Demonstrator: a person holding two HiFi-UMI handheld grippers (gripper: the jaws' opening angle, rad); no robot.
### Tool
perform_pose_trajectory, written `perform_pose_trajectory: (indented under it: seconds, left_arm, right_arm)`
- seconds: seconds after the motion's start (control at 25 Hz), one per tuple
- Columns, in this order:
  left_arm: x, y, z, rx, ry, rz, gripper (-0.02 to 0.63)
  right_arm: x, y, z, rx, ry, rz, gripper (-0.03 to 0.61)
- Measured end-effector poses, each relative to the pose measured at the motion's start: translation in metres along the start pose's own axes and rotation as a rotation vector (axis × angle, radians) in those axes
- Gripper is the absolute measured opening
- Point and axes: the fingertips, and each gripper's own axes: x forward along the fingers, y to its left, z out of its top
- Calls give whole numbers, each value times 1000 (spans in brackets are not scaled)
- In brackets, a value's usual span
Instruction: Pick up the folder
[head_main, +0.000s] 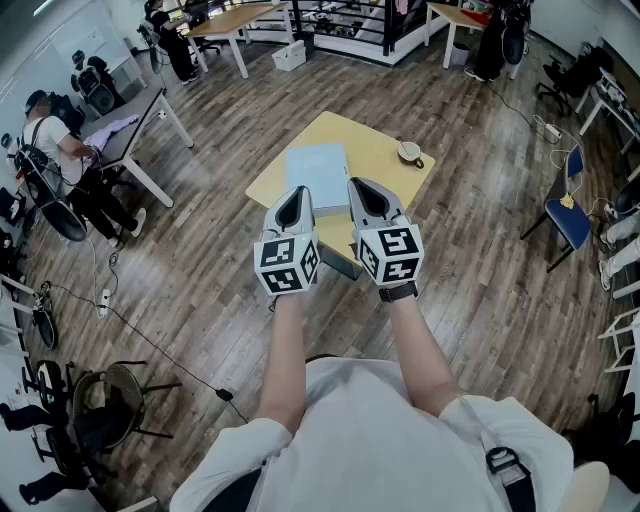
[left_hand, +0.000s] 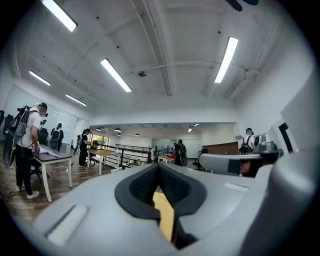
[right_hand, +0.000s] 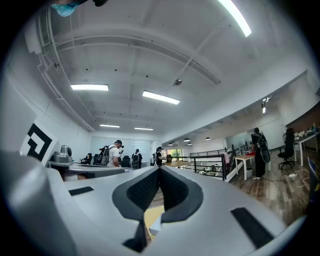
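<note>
A pale blue folder (head_main: 318, 178) lies flat on a small yellow table (head_main: 380, 150) in the head view. My left gripper (head_main: 294, 208) and right gripper (head_main: 365, 201) are held side by side and level above the table's near edge, just short of the folder. Both are shut with nothing between their jaws. In the left gripper view a strip of the yellow table (left_hand: 165, 216) shows through the closed left gripper (left_hand: 159, 167). In the right gripper view, a corner of the folder (right_hand: 156, 226) shows under the closed right gripper (right_hand: 160, 170).
A cup on a saucer (head_main: 409, 153) sits at the table's far right corner. Wooden floor surrounds the table. A blue chair (head_main: 567, 215) stands to the right, a grey desk (head_main: 140, 120) with a seated person to the left, and more desks at the back.
</note>
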Motion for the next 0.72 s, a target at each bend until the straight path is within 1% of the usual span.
perform_pose_trajectory:
  seconds: [0.16,0.28,0.36,0.52,0.72]
  left_arm:
    - [-5,-10,-11,-39,10,4,11]
    - [4,-14,-14,-18,15,10,11]
    - [12,-10,-15,-26,18,14,11]
    - [39,7,-19,-38,21,0,11]
    - [87,29,-26,-22,23,-30,11]
  right_arm:
    - [-11,-4,-10,-28,15,15,12]
    - [-9,-14,-19,-25,40,15,12]
    - [-4,-18,-18,-10,33,8,12]
    - [23,-24,-18,5,7,0,12]
    - [74,-46,-32,18,29,-37,12]
